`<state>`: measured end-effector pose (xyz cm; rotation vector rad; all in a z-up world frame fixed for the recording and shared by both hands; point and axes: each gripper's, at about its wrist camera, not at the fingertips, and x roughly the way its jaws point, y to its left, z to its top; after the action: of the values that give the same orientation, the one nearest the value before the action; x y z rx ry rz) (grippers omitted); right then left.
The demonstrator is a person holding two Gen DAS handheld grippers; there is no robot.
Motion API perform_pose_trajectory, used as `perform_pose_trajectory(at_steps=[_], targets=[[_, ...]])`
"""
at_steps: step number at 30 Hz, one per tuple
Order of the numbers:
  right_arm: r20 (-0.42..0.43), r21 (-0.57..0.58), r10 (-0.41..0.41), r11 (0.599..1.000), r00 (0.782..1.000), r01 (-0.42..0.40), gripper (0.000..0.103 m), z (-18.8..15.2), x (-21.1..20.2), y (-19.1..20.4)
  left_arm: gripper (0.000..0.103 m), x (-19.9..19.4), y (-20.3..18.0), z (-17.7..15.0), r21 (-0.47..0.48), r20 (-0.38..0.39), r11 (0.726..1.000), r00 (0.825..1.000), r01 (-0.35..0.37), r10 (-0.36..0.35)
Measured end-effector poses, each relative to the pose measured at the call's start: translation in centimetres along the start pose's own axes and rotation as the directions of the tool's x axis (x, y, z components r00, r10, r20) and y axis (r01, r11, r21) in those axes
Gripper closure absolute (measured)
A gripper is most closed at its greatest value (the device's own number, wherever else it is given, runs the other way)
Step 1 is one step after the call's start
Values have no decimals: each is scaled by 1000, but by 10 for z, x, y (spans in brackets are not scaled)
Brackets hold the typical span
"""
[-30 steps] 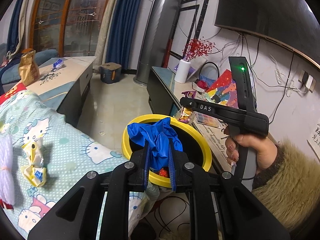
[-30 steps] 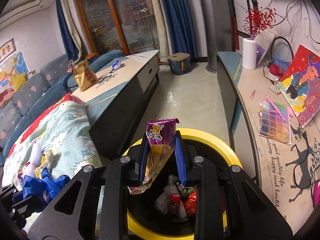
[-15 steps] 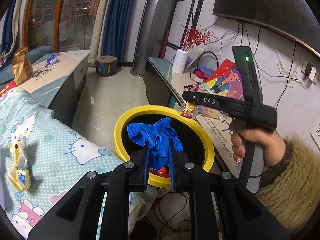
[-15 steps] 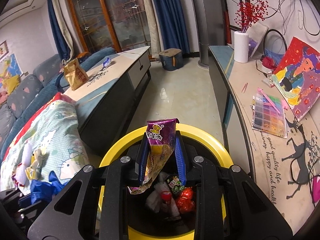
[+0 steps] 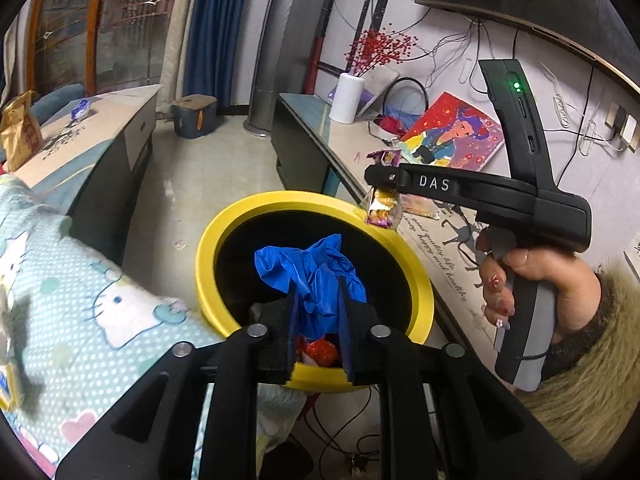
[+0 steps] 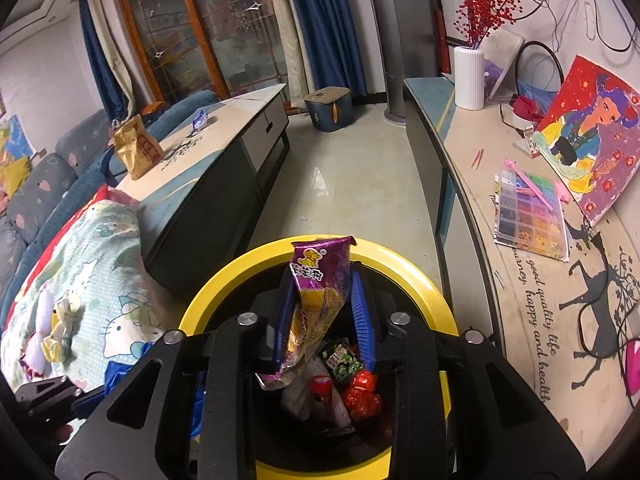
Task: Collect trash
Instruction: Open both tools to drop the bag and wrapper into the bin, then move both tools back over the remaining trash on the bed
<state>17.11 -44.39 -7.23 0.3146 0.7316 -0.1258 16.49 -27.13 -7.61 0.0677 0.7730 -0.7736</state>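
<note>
A crumpled blue plastic bag (image 5: 316,276) sits between the pads of the left gripper (image 5: 318,300), over the mouth of a yellow-rimmed bin (image 5: 224,220); the jaws are opening and the pads look slightly off the bag. A purple snack wrapper (image 6: 320,280) hangs between the pads of the right gripper (image 6: 322,304), also above the bin; these jaws are opening too, and the wrapper leans against the left pad. Wrappers (image 6: 360,394) lie inside the bin. A cartoon-print blanket (image 5: 80,280) lies beside the bin to the left, a long counter (image 6: 520,280) to the right.
</note>
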Motion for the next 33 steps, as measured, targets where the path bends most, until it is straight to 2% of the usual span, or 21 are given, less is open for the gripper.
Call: perform_pose_trajectory(at_steps=[1,2,3,4,5,7,10,17,25,33], targets=[[2,6,0,1000,1000,0,68,1,0,-1,64,1,0,0,-2,5,1000,1000,1,-1],[4,10,1,1000,1000,-1,62,1,-1,-2,56,1,1,1,-8,10,1000,1000,1,-1],[5,13,3,1000,1000,-3,62,1,-2,-2,43,-1,3,2,-21,22,1000,1000,3,-3],[7,15,2,1000,1000,-2,61,1,-3,-2,36,-3,6,3,-34,33,999,999,3,-2],[10,17,1,1000,1000,-1,59,2,-4,-2,33,-6,9,3,-47,43,999,999,-2,4],[20,25,4,1000,1000,-4,55,3,-8,-2,18,-10,13,4,-67,57,998,998,-17,21],[35,17,12,1000,999,-13,50,5,-12,3,9,-24,23,3,-101,87,993,994,-57,65],[48,-37,62,997,997,-60,44,5,-20,31,7,-56,40,-2,-155,124,976,978,-150,169],[41,-112,139,985,989,-133,43,-3,-31,71,7,-98,62,-11,-212,161,945,945,-249,285],[17,-178,223,960,975,-217,40,-16,-40,113,7,-134,86,-24,-288,183,907,912,-307,367]])
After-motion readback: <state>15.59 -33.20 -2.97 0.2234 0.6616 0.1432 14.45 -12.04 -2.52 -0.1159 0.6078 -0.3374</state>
